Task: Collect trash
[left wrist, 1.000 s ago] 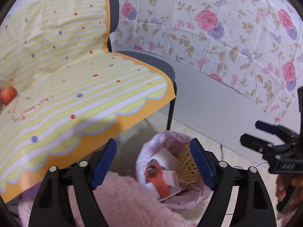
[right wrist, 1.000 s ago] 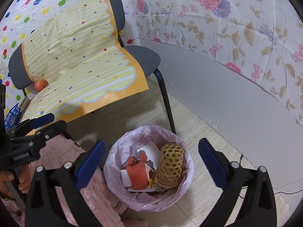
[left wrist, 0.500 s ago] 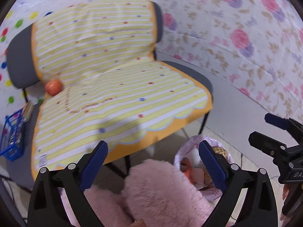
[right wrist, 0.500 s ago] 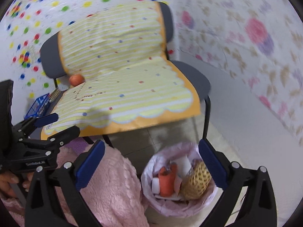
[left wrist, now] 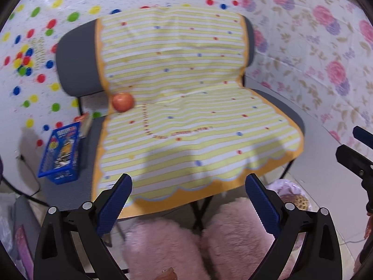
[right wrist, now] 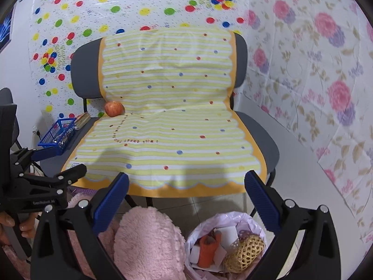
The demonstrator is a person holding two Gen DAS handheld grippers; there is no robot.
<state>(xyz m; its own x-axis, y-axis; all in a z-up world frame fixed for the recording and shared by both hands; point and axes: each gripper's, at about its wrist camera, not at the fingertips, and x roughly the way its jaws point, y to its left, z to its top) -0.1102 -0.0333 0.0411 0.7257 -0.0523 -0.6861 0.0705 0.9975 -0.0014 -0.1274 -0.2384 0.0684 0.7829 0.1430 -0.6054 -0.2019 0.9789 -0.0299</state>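
— Where's the trash?

— In the bin point(right wrist: 223, 219) lined with a pale pink bag, on the floor just in front of the chair's point(right wrist: 263, 140) right corner. Inside it: an orange crumpled piece point(right wrist: 207, 247), white paper scraps point(right wrist: 228, 233) and a yellow foam net sleeve point(right wrist: 247, 252).

— Are the grippers carrying anything?

— No. The right gripper point(right wrist: 186, 200) has its jaws spread wide and bare above the bin's edge. The left gripper point(left wrist: 188, 200) is spread wide too, nothing between its blue pads.

— What's nearby?

— Pink fuzzy knees point(right wrist: 149, 240) beside the bin. A yellow striped cloth point(right wrist: 167, 116) covers the chair, with an apple point(right wrist: 114, 108) at the seat's back. A blue basket point(right wrist: 58, 135) stands left of the cloth; its contents are too blurred to name.
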